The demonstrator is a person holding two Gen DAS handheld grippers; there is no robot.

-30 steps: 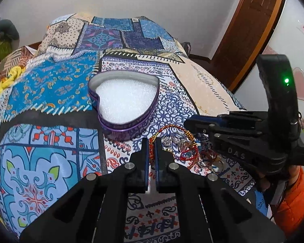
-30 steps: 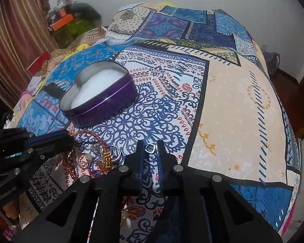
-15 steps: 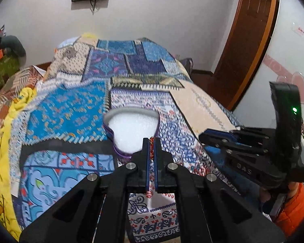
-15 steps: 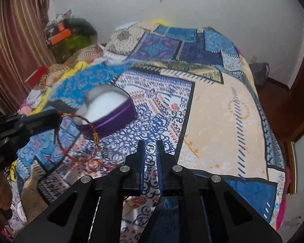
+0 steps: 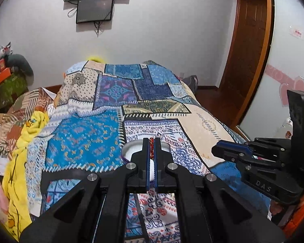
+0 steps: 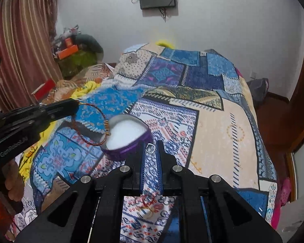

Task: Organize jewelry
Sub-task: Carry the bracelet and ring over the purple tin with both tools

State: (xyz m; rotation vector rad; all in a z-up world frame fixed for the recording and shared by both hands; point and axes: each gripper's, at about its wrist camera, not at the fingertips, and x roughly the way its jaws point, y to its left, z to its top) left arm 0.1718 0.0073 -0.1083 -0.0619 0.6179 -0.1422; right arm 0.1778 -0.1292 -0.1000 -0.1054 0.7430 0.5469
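A purple heart-shaped tin (image 6: 129, 148) with white foam inside sits on the patchwork bedspread; in the left wrist view its rim (image 5: 129, 146) shows behind the fingers. My left gripper (image 5: 151, 141) is shut on a red-and-gold beaded bangle (image 5: 151, 147), which hangs in the air over the tin's left edge in the right wrist view (image 6: 87, 137). My right gripper (image 6: 151, 144) is shut on a small silver ring (image 6: 151, 148), held above the bed just right of the tin.
More jewelry (image 6: 145, 210) lies on the bedspread below the right gripper. Yellow cloth (image 5: 20, 162) and clutter lie at the bed's left. A wooden door (image 5: 249, 50) stands right. A wall screen (image 5: 95, 10) hangs behind.
Both grippers have risen from the jewelry pile. The left one lifted the bangle off the bed and carried it up over the tin. The right one lifted with the ring.
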